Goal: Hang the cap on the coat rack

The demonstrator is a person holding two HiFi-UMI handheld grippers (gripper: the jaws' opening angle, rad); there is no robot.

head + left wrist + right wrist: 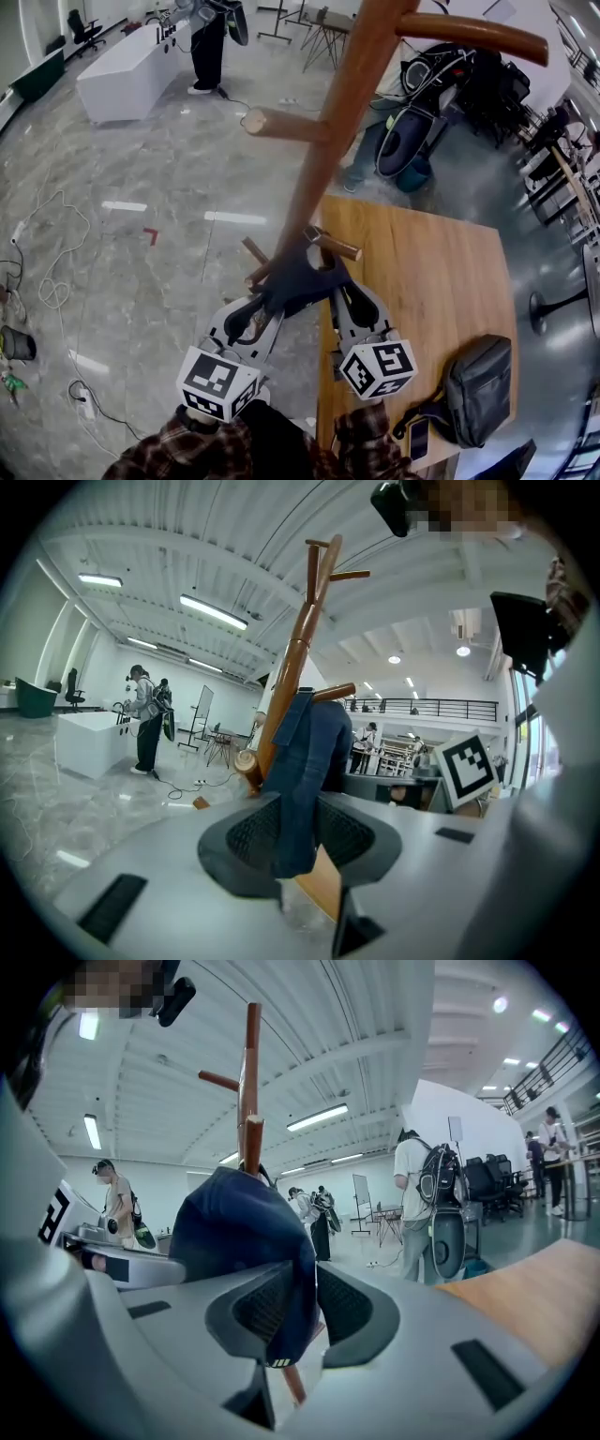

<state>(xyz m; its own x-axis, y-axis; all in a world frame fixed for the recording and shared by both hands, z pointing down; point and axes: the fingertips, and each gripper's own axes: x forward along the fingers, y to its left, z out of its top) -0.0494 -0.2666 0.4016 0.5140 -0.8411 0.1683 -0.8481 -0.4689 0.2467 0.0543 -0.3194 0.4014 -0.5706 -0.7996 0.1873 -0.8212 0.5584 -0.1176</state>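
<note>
A dark blue cap hangs low on the wooden coat rack, against the pole, between its short lower pegs. My left gripper is shut on the cap's left side and my right gripper is shut on its right side. In the left gripper view, blue fabric runs down between the pads of the left gripper, with the pole behind. Seen from the right gripper, the cap's crown covers a peg and its edge is pinched in the jaws.
A wooden table stands right of the rack, with a black bag and a phone near its front corner. Cables lie on the floor at left. A white counter and standing people are far behind.
</note>
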